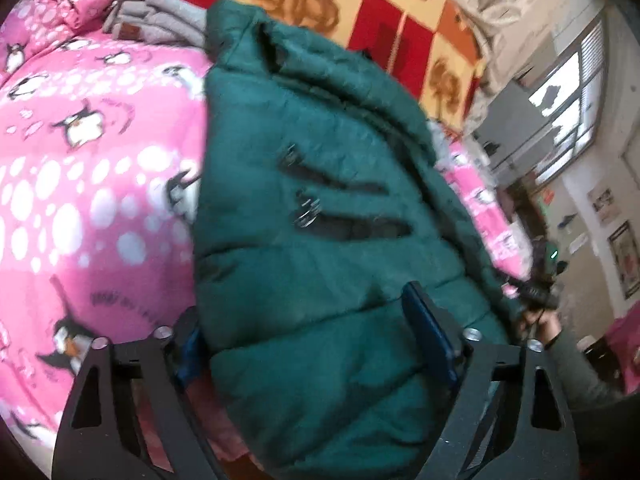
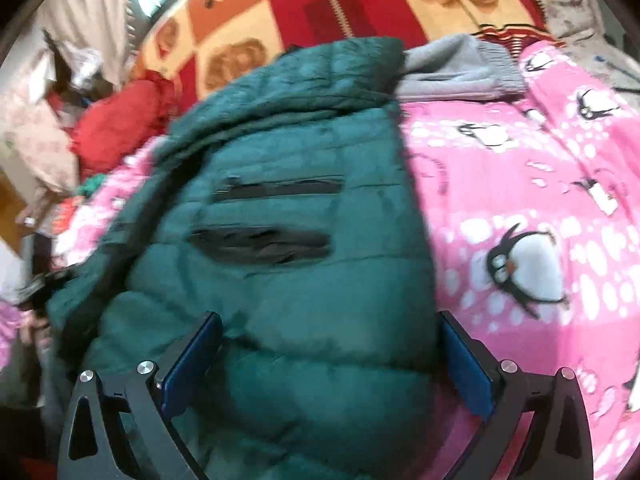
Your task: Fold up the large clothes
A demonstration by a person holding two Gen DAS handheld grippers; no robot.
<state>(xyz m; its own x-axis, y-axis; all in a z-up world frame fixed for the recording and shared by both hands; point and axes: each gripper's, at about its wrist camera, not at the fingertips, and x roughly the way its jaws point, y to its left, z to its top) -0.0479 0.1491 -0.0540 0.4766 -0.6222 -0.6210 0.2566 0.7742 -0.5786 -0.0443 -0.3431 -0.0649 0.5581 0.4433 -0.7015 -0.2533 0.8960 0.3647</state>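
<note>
A dark green puffer jacket [image 1: 320, 184] lies on the bed, its two black zip pockets [image 1: 352, 228] facing up. My left gripper [image 1: 304, 308] stands over its near hem, open, with the padded cloth bulging between the blue pads [image 1: 430, 336]; the left finger is half hidden behind the jacket's edge. In the right wrist view the same jacket [image 2: 288, 280] fills the gap of my right gripper [image 2: 328, 316], also open, whose right pad [image 2: 466, 368] sits at the jacket's edge. I cannot tell whether any pad presses the cloth. A hand holding the right gripper [image 1: 536, 296] shows beyond the jacket.
A pink penguin-print blanket [image 1: 92, 184] covers the bed beside the jacket. Folded grey clothes [image 1: 160, 20] lie at the jacket's far end. Behind them spreads a red and yellow rose blanket [image 2: 320, 4]. A red cushion [image 2: 116, 124] sits at the far left; a window [image 1: 568, 100] is on the right.
</note>
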